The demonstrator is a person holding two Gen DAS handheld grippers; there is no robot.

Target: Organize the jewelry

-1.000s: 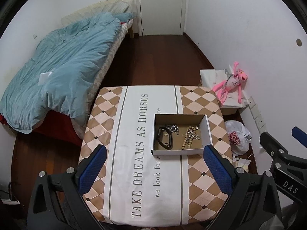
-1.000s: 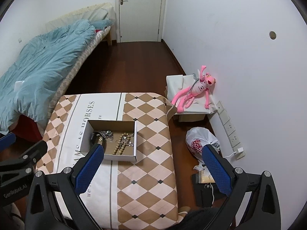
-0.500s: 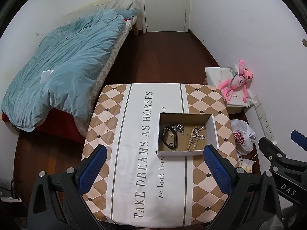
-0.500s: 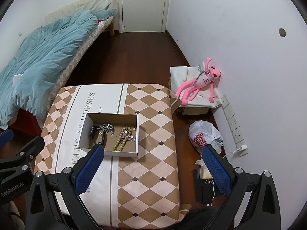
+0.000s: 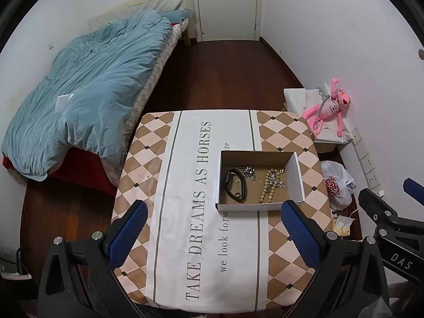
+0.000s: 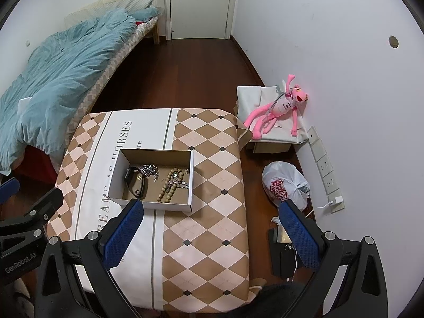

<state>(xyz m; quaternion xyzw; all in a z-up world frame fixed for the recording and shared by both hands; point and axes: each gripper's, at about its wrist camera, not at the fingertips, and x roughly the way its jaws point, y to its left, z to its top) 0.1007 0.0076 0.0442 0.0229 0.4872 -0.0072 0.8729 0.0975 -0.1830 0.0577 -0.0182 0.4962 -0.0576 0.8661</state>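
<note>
An open cardboard box (image 5: pixel 296 177) (image 6: pixel 191 180) stands on the table with the checkered cloth (image 5: pixel 185 212) (image 6: pixel 212 212). Inside lie a black wristband (image 5: pixel 235 188) (image 6: pixel 135 182), a silver chain (image 5: pixel 247 171) (image 6: pixel 150 171) and a wooden bead bracelet with charms (image 5: pixel 270 186) (image 6: pixel 171 182). My left gripper (image 5: pixel 212 232) is open and empty, held high above the table's near side. My right gripper (image 6: pixel 212 232) is open and empty, high above the table's right part. Each gripper shows at the edge of the other's view.
A bed with a blue duvet (image 5: pixel 87 87) stands to the left. A pink plush toy (image 6: pixel 278 108) lies on a low white box by the right wall. A white plastic bag (image 6: pixel 285 185) and wall sockets (image 6: pixel 324 164) are right of the table. A closed door (image 5: pixel 228 5) is at the far end.
Both grippers have pulled back and up from the table, so the box looks smaller and farther away. Both stay open and empty. The jewelry in the box has not moved.
</note>
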